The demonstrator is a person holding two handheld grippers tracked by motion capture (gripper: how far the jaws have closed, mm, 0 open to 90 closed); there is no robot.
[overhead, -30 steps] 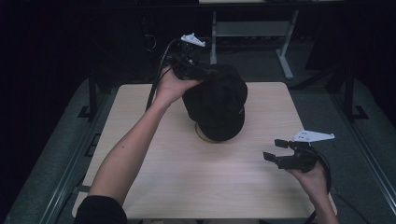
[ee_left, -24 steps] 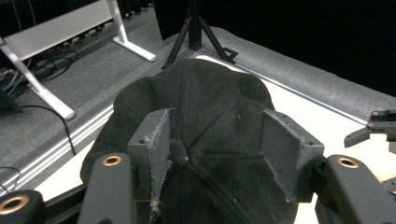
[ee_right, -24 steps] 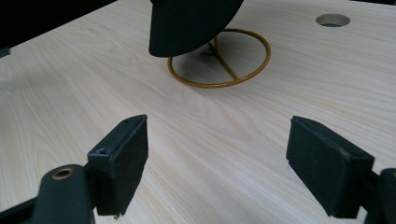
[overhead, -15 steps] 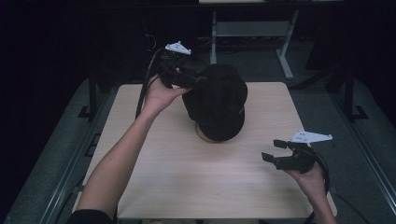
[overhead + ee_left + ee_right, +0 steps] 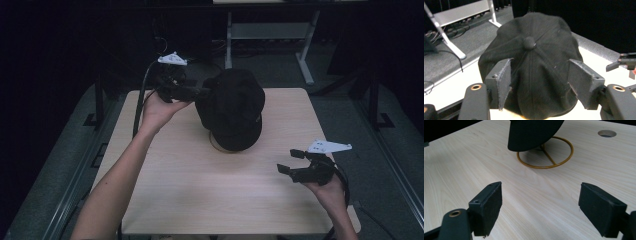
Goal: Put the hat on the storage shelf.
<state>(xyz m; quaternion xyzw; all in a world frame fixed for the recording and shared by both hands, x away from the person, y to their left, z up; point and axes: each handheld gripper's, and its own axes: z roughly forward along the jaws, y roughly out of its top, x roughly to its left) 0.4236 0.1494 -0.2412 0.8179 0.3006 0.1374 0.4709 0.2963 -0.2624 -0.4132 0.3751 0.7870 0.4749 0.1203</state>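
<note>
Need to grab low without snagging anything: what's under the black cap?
Under the black cap a gold wire ring base with spokes rests on the table. The stand's upper part is covered by the cap.

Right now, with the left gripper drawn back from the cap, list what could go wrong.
1. The black cap sits on a thin gold wire stand with its brim overhanging the ring; a nudge could tip it off.
2. The left gripper, whose jaws have just been opening, has pads either side of the crown and apart from it; a drift forward could snag fabric.
3. The right gripper is open, low over the table, and may scrape it.
</note>
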